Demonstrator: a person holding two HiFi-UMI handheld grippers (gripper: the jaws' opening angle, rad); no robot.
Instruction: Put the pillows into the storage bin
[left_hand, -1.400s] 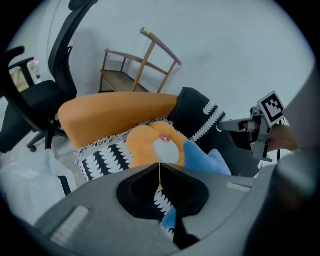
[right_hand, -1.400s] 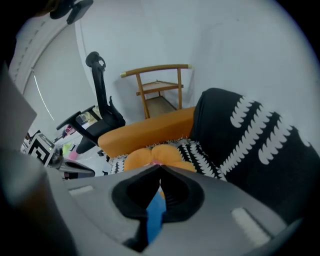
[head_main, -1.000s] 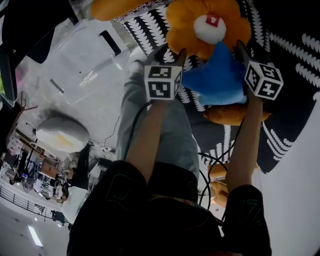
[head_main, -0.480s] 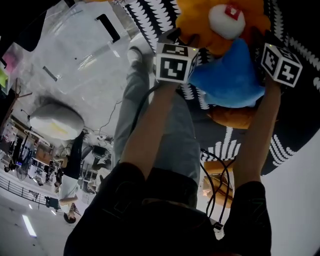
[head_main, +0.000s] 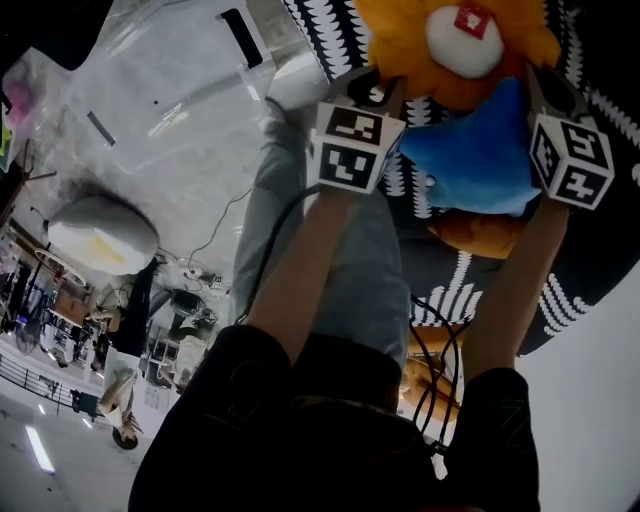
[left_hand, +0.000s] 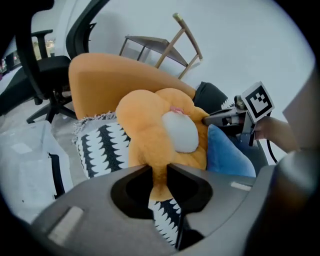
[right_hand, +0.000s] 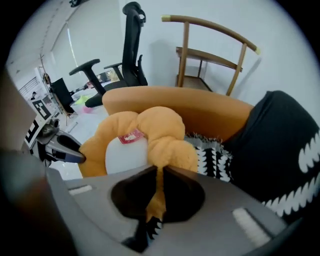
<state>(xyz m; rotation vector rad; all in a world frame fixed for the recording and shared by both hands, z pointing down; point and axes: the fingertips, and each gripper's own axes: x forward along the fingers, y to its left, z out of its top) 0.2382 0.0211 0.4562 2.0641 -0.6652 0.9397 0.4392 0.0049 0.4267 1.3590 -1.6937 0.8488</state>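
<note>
Two grips just closed on flower pillow (head_main: 400, 40), left tongs (left_hand: 159, 171), right tongs (right_hand: 158, 172)

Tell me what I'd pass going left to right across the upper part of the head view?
Clear storage bin → left tool → blue pillow → right tool. Both tools' jaws have just been closing on the orange flower pillow, which spans them, so it is left out.

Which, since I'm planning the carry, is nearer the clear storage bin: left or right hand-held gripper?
Left. Both have just closed on the orange flower pillow: the left hand-held gripper on the edge toward the storage bin, the right hand-held gripper on the far edge.
</note>
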